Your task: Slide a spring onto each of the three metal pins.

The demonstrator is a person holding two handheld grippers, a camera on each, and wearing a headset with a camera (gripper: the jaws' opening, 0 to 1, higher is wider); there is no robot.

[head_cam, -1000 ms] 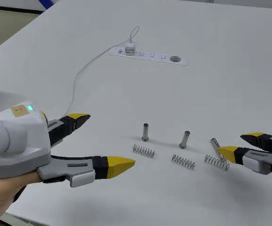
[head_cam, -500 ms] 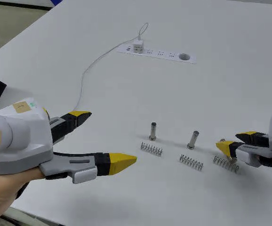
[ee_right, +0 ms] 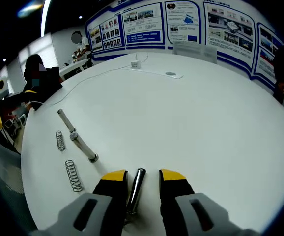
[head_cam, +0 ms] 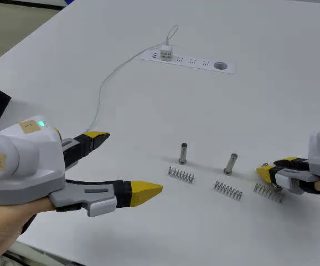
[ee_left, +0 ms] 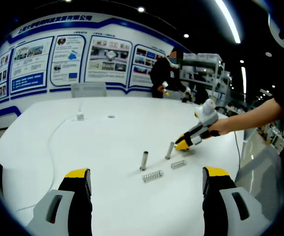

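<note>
three pins (head_cam: 231,164) are sitting in a row on the table (head_cam: 271,105), a spring (head_cam: 228,190) lying before each; the power strip (head_cam: 193,61) is lying well behind.

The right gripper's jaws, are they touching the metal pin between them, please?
Cannot tell. The right gripper view shows the metal pin between the right gripper's open jaws: a gap beside one jaw, the other too close to judge.

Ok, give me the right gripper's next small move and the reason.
Probably close the right gripper on the pin. In its own view the pin sits between the open jaws with a gap on either side, so nothing is held yet. In the head view, a spring lies just beside that pin, ready to be slid on.
</note>
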